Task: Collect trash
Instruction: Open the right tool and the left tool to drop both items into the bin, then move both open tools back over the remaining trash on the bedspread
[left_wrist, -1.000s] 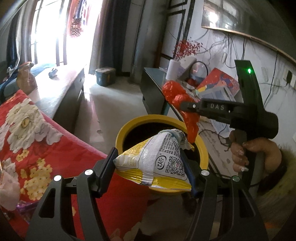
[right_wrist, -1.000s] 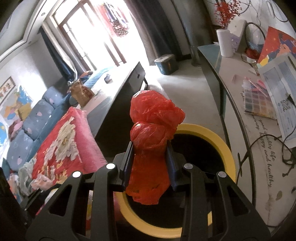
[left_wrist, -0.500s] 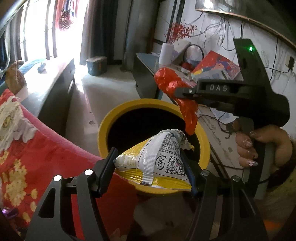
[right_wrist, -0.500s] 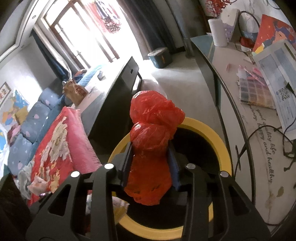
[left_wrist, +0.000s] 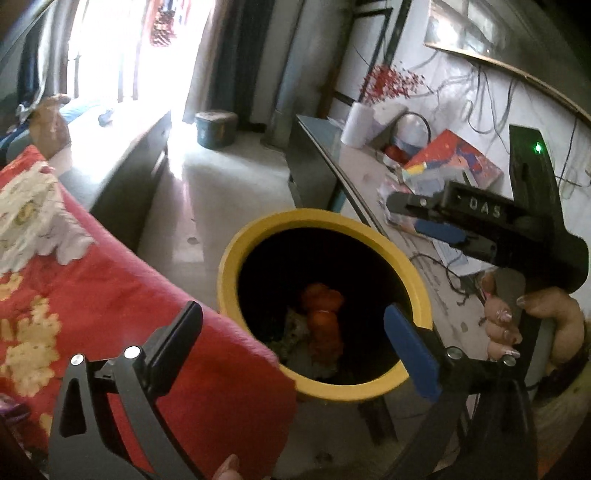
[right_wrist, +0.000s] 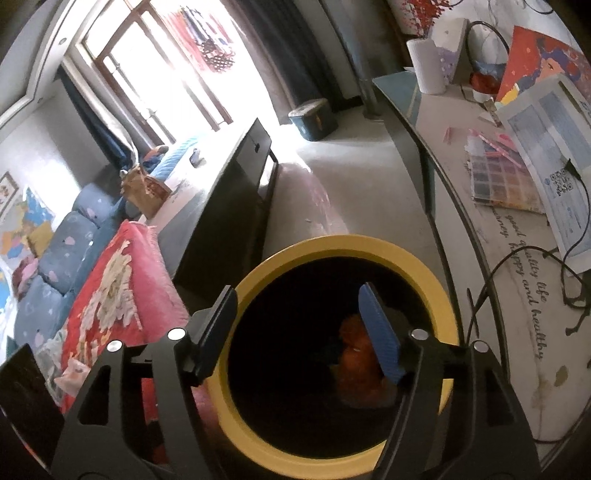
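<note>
Left wrist view: the left hand-held gripper (left_wrist: 291, 325) is opening wide with nothing between its jaws, poised above the bin (left_wrist: 317, 387). Just beyond and below it, inside the bin, lies the red bag (left_wrist: 323, 317) beside a pale wrapper (left_wrist: 295, 326). To its right, the right hand-held gripper (right_wrist: 299, 328) is also opening, empty, over the same bin. The drop looks done — next, both likely pull back to seek more trash, perhaps on the desk (right_wrist: 517, 258) beyond.
</note>
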